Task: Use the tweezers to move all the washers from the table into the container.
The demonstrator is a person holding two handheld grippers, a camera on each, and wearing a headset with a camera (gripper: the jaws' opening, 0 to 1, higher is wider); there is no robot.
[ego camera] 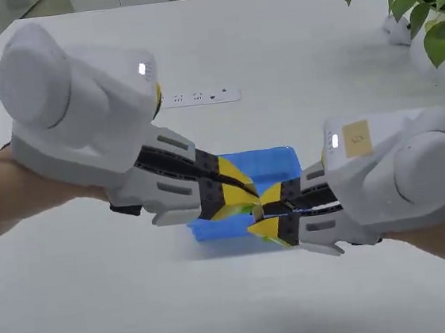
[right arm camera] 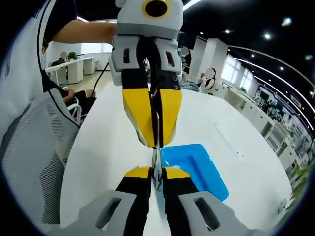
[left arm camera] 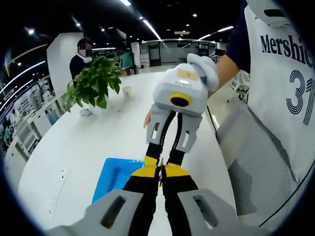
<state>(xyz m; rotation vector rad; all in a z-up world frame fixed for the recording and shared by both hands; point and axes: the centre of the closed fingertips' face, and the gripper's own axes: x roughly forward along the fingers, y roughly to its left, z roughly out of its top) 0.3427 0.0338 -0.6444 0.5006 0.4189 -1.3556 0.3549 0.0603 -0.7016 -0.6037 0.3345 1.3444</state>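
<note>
Two grippers meet tip to tip over a blue container [ego camera: 276,163], a shallow rectangular tray on the white table [ego camera: 290,56]. Thin metal tweezers [right arm camera: 156,169] run between them. My left gripper [ego camera: 246,202] comes in from the left, its yellow-tipped jaws closed on one end of the tweezers. My right gripper [ego camera: 265,222] comes in from the right with its jaws closed on the other end. In the right gripper view the container [right arm camera: 197,167] lies just right of my right gripper [right arm camera: 156,178]. The left gripper view has the container [left arm camera: 115,178] left of the left gripper [left arm camera: 160,179].
A white power strip [ego camera: 199,97] lies on the table beyond the container. A potted plant [ego camera: 420,2] stands at the far right corner. A mesh office chair [right arm camera: 39,147] stands beside the table edge. A person [left arm camera: 81,56] stands behind the plant [left arm camera: 93,83].
</note>
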